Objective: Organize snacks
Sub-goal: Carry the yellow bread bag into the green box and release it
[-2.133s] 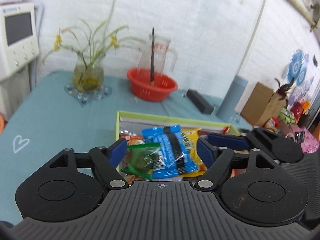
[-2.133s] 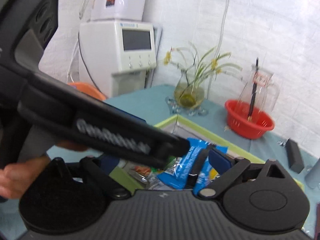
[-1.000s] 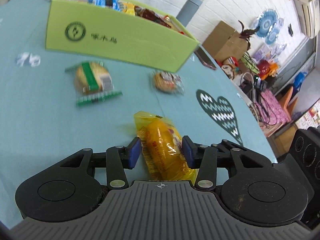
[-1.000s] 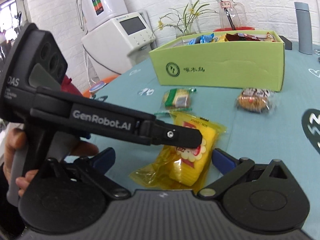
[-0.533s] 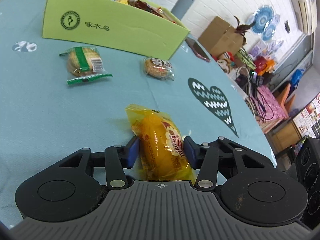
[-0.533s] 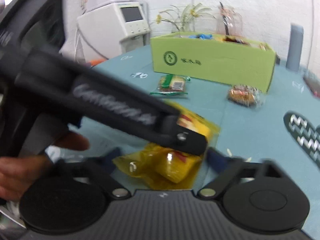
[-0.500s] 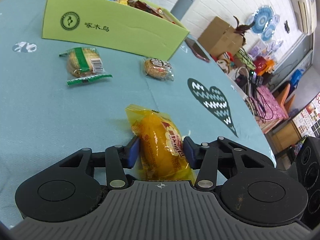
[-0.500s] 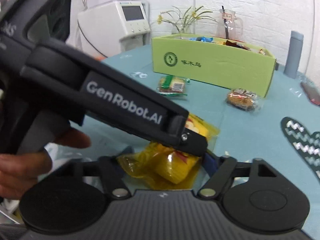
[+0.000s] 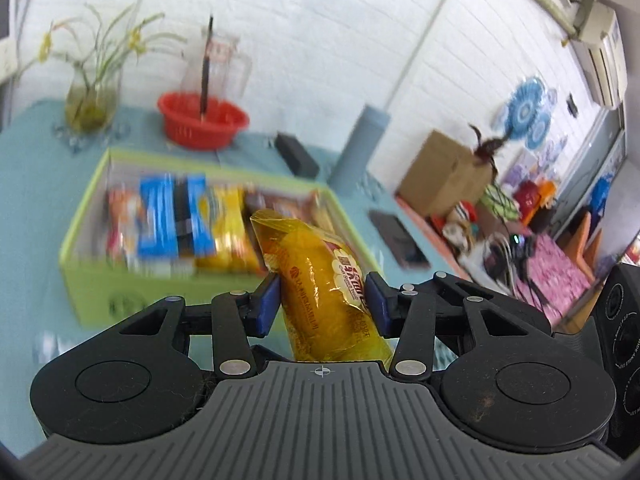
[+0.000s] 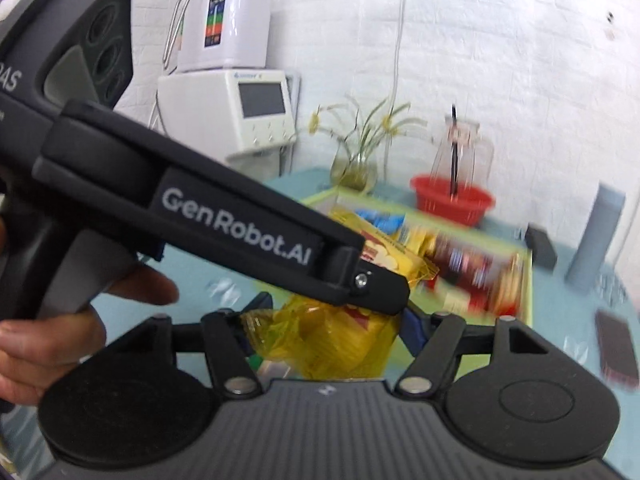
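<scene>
Left tool (image 9: 322, 300) has lifted yellow snack pack (image 9: 320, 292) above green box (image 9: 86, 276).

In the left wrist view the green box (image 9: 86, 276) and the snacks (image 9: 172, 220) inside it at centre left are smeared by blur. In the right wrist view the left gripper (image 10: 224, 224) crosses the centre, hiding part of the yellow packet (image 10: 332, 344); the box contents at right are blurred.

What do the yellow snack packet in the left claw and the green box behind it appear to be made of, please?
The yellow snack packet looks like thin glossy plastic film: translucent, wrinkled, with glare spots and a crimped flat end seal. The green box looks like matte cardboard or paperboard, judging by its flat thin walls and straight folded corners, though blur leaves this uncertain.
</scene>
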A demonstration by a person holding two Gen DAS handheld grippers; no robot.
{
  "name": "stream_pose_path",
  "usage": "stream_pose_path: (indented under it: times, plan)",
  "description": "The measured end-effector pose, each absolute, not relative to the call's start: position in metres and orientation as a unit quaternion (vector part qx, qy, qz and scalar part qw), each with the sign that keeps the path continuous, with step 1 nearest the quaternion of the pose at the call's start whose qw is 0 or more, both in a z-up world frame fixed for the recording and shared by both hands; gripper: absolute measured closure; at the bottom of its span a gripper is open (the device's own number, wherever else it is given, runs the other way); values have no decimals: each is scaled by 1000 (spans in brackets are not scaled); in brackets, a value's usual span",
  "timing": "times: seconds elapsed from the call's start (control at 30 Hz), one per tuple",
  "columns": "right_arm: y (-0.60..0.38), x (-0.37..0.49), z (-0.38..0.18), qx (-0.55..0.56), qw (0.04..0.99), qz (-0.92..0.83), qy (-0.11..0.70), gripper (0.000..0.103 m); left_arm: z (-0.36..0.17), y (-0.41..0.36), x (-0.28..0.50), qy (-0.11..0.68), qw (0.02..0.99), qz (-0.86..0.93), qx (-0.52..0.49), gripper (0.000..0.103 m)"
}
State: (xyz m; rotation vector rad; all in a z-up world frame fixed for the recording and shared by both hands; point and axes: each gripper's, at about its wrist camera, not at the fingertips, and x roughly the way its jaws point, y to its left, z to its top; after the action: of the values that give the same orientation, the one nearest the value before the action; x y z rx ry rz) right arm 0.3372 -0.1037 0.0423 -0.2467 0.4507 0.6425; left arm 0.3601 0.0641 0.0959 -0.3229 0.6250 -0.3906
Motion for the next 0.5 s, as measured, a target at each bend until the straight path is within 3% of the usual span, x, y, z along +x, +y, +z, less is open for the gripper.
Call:
stream_pose_path:
  times: [0.2, 0.27, 0.3, 0.33, 0.4, 0.47, 0.5]
  plan:
    - [-91, 446, 18, -88, 909, 311, 265, 32, 69, 82, 467, 349, 908, -149, -181, 76]
    - [-90, 464, -3, -86, 903, 307, 289, 27, 48, 86, 487, 381, 893, -145, -190, 69]
    - [-89, 468, -12, -86, 903, 304, 292, 17, 41, 87, 490, 389, 888, -151, -192, 68]
    - [-84, 471, -16, -97, 902, 304, 290, 17, 38, 86, 489, 383, 891, -156, -187, 69]
    - [-85, 474, -13, -105, 902, 304, 287, 15, 43, 83, 484, 364, 901, -156, -174, 56]
    - [-87, 469, -9, -101, 904, 310, 278, 5, 52, 81, 478, 345, 912, -150, -163, 43]
    - [-88, 467, -6, -96, 904, 313, 276, 3, 59, 80, 474, 335, 917, -146, -158, 41]
